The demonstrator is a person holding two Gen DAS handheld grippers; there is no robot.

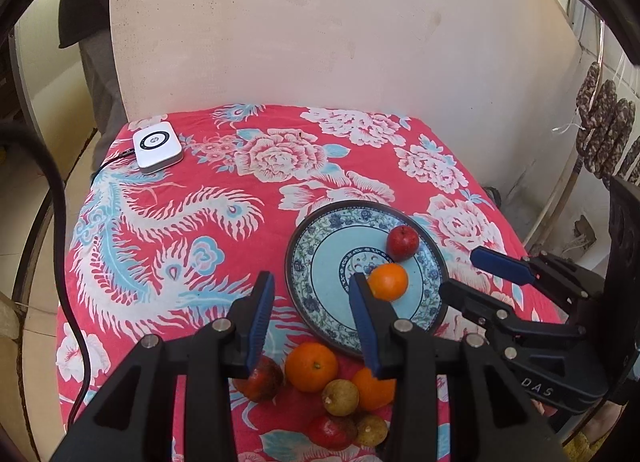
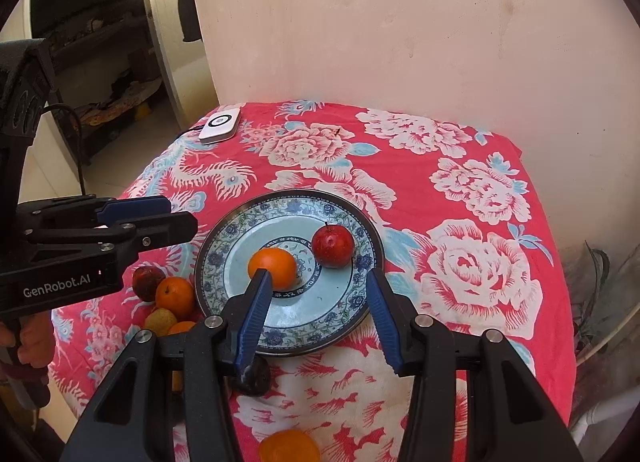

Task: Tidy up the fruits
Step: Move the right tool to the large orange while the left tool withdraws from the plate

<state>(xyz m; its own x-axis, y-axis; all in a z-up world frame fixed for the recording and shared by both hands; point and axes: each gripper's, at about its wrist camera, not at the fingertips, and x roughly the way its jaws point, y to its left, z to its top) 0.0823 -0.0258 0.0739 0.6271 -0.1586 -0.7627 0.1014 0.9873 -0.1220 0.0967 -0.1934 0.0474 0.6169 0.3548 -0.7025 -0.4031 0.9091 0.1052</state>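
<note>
Your left gripper [image 1: 312, 294] and right gripper [image 2: 320, 310] hang over the floral-clothed worktop [image 1: 280, 158], jaws of both apart and holding nothing. On the blue patterned plate [image 2: 224, 258] an orange [image 2: 273, 268] and a red apple [image 2: 333, 246] sit close together near the middle. Just off the plate's near-left rim, loose fruit clusters on the cloth: an orange [image 1: 311, 367], brownish-yellow fruits [image 1: 340, 397] and red ones [image 1: 260, 380]. A white device [image 1: 157, 146] lies at the far corner.

Black hand-held gripper [image 1: 312, 294] frames, ribbed blue pads [image 1: 262, 318], silver screws [image 1: 222, 325]
</note>
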